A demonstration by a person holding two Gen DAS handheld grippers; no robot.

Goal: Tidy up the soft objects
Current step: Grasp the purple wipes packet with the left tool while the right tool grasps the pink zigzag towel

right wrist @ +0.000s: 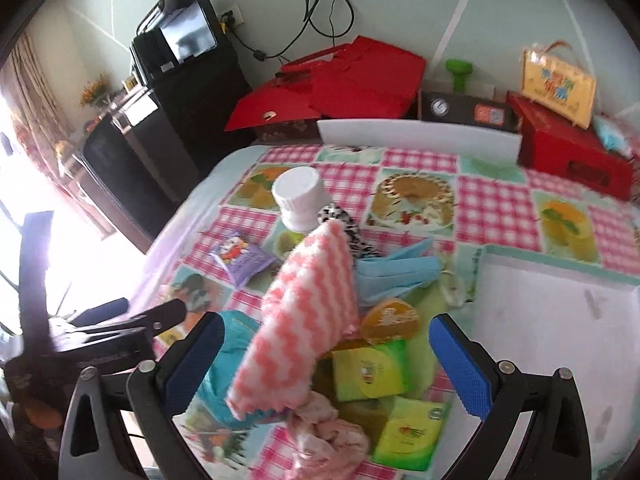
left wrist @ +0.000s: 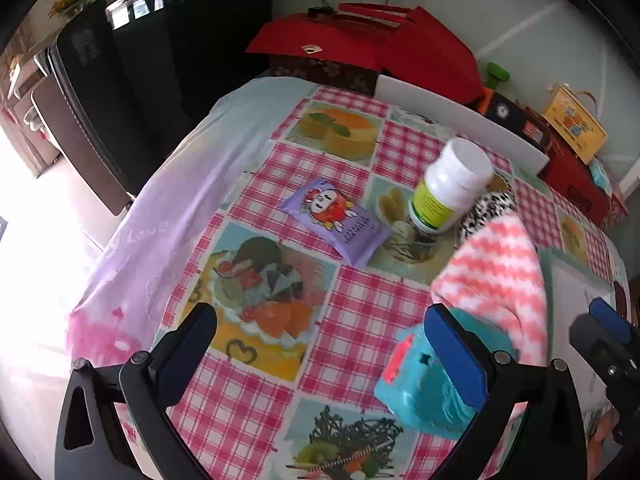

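Observation:
A pink-and-white zigzag cloth [right wrist: 308, 312] lies draped over a pile of soft things on the checked tablecloth; it also shows in the left wrist view [left wrist: 496, 280]. Under it sit a teal item [right wrist: 224, 376], a pale pink crumpled cloth [right wrist: 332, 436] and a black-and-white patterned cloth [right wrist: 344, 220]. A blue face mask [right wrist: 396, 276] lies behind. My right gripper [right wrist: 324, 364] is open, its fingers either side of the zigzag cloth. My left gripper [left wrist: 320, 352] is open and empty, its right finger [left wrist: 452, 352] in front of the teal item [left wrist: 420, 384].
A white pill bottle [left wrist: 452, 188] stands mid-table beside a purple tissue pack [left wrist: 340, 220]. Green boxes [right wrist: 372, 372] and an orange pack [right wrist: 392, 320] lie by the pile. A white tray [right wrist: 560, 344] is at the right. Red boxes [right wrist: 348, 76] and a black cabinet [right wrist: 192, 96] stand behind the table.

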